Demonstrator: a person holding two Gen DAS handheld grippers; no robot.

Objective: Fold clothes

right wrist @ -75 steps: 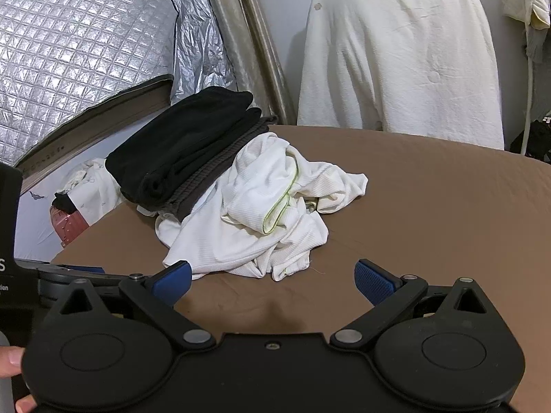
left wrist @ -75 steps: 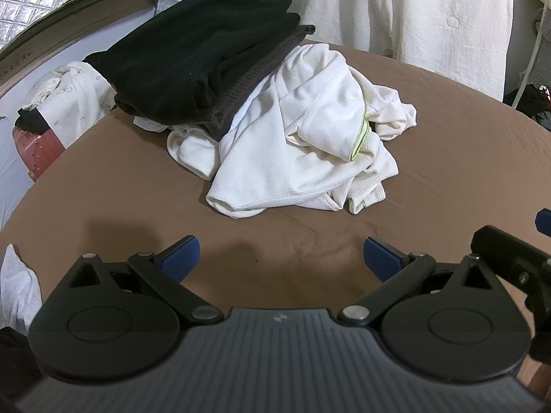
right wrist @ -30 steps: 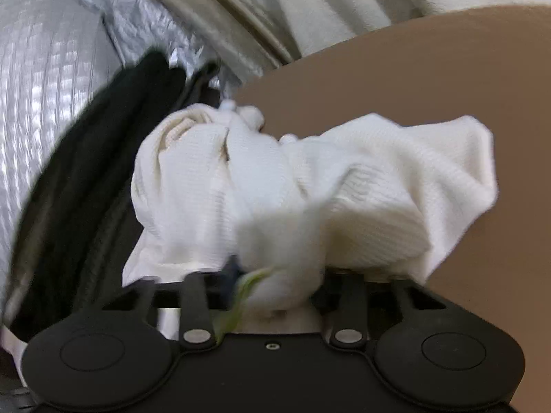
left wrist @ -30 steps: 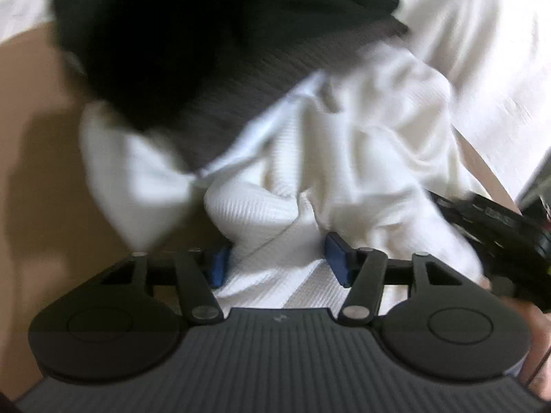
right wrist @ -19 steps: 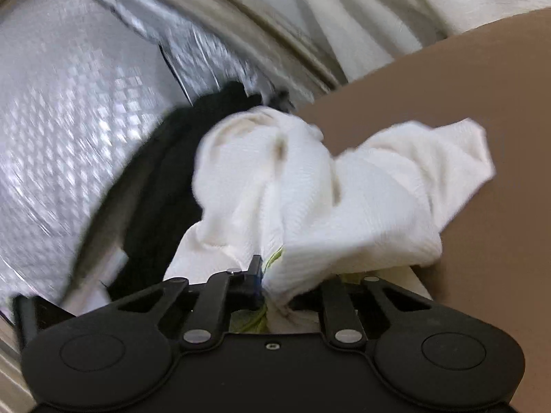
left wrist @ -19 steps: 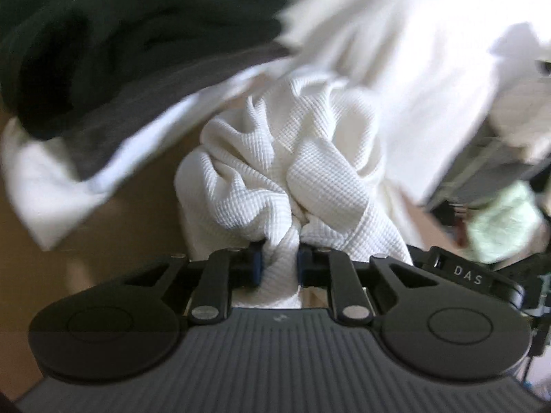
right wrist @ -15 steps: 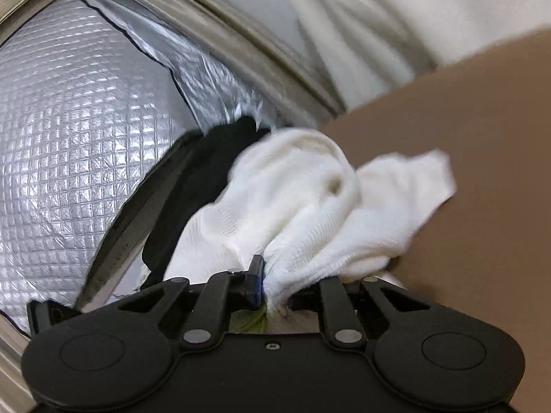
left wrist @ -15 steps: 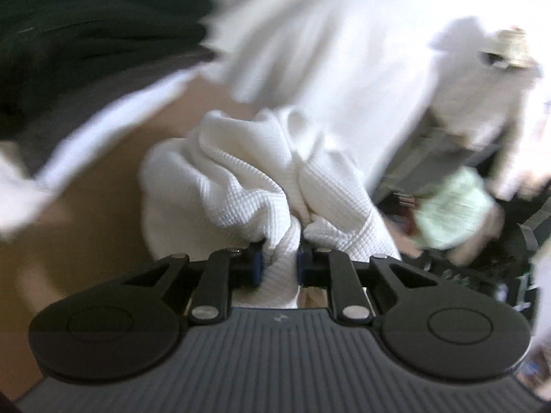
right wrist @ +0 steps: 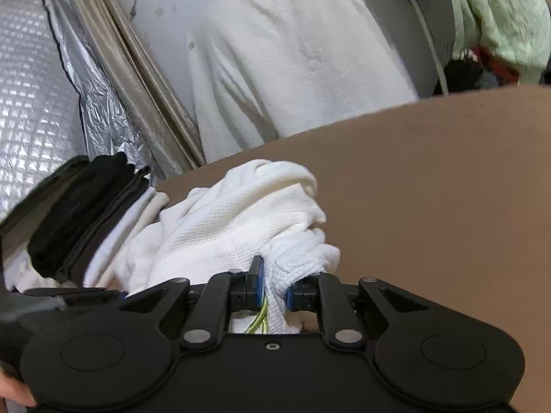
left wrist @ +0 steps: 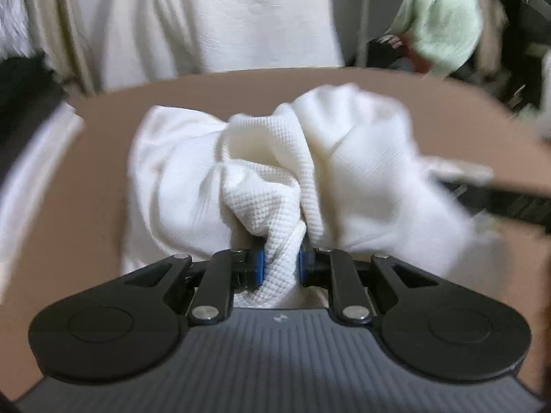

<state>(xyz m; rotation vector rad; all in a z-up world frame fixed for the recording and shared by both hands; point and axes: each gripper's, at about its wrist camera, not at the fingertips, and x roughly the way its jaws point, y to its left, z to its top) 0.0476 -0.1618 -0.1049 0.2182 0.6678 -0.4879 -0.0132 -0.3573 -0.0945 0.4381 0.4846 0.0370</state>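
A crumpled white waffle-knit garment [left wrist: 275, 172] is bunched over the brown table [left wrist: 86, 206]. My left gripper [left wrist: 280, 266] is shut on a fold of it, the cloth squeezed between the blue pads. In the right wrist view the same white garment [right wrist: 234, 227] hangs forward from my right gripper [right wrist: 273, 292], which is shut on a part with a thin green trim. The right gripper's black body shows blurred at the right edge of the left wrist view. A folded pile of black and grey clothes [right wrist: 86, 213] lies left of the garment.
A chair back draped in white cloth [right wrist: 292, 62] stands behind the table. A quilted silver cover [right wrist: 31, 86] is at the far left. Pale green clothing [right wrist: 499, 17] hangs at the upper right. Bare brown table surface [right wrist: 447, 189] stretches to the right.
Both grippers closed on the white garment and pulled it away from the dark pile toward the table's middle. The left gripper rolled, so its view now faces the draped chair.
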